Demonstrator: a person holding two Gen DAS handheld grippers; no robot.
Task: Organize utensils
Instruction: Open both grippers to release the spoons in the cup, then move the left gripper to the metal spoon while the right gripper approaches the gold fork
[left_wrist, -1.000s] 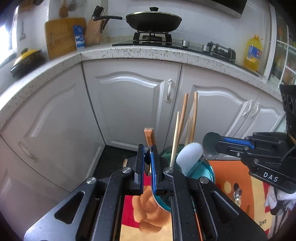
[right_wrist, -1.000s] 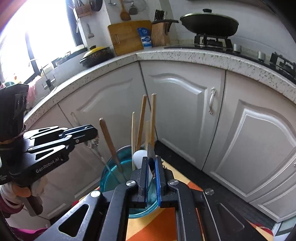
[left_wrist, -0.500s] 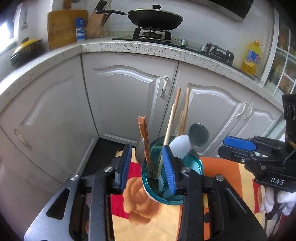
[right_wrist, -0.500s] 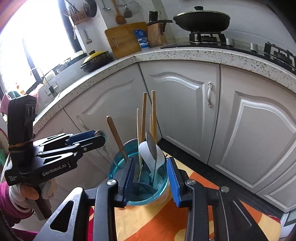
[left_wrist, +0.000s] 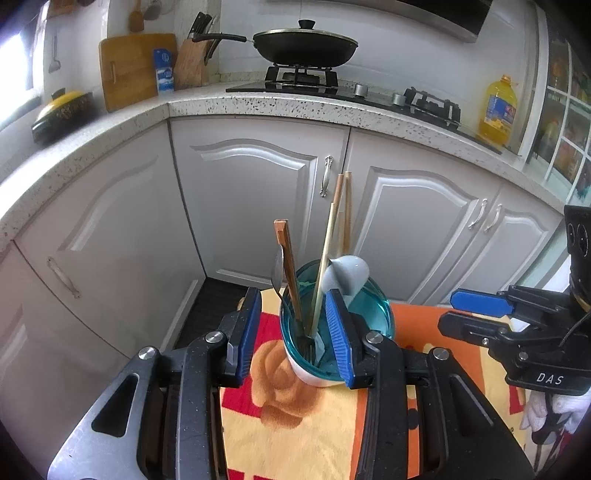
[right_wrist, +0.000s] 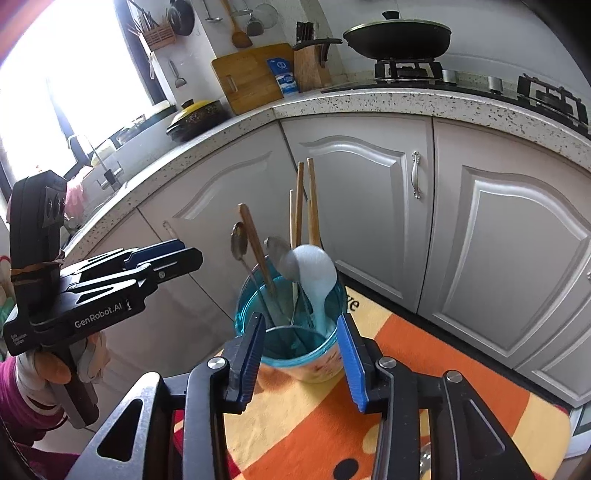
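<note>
A teal holder cup (left_wrist: 376, 314) (right_wrist: 332, 306) stands on a bright cloth. In it stand wooden chopsticks (left_wrist: 341, 210) (right_wrist: 312, 199), a brown-handled utensil (left_wrist: 286, 254) (right_wrist: 255, 247), metal spoons (left_wrist: 277, 269) (right_wrist: 238, 240) and a white ceramic spoon (left_wrist: 349, 277) (right_wrist: 314, 273). My left gripper (left_wrist: 293, 334) is open and empty, its pads on either side of the cup's near rim. My right gripper (right_wrist: 301, 354) is open and empty just before the cup. Each gripper shows in the other's view, the right (left_wrist: 480, 308) and the left (right_wrist: 162, 254).
The cup rests on an orange, yellow and red cloth (left_wrist: 288, 424) (right_wrist: 424, 369). White cabinet doors (left_wrist: 251, 206) (right_wrist: 369, 206) stand behind under a speckled counter (left_wrist: 258, 107) with a pan on a stove (left_wrist: 304, 46). A metal utensil (right_wrist: 424, 458) lies on the cloth at the right.
Both grippers opened. The spoon each held now stands in the cup. Both grippers have drawn back a little from the cup.
</note>
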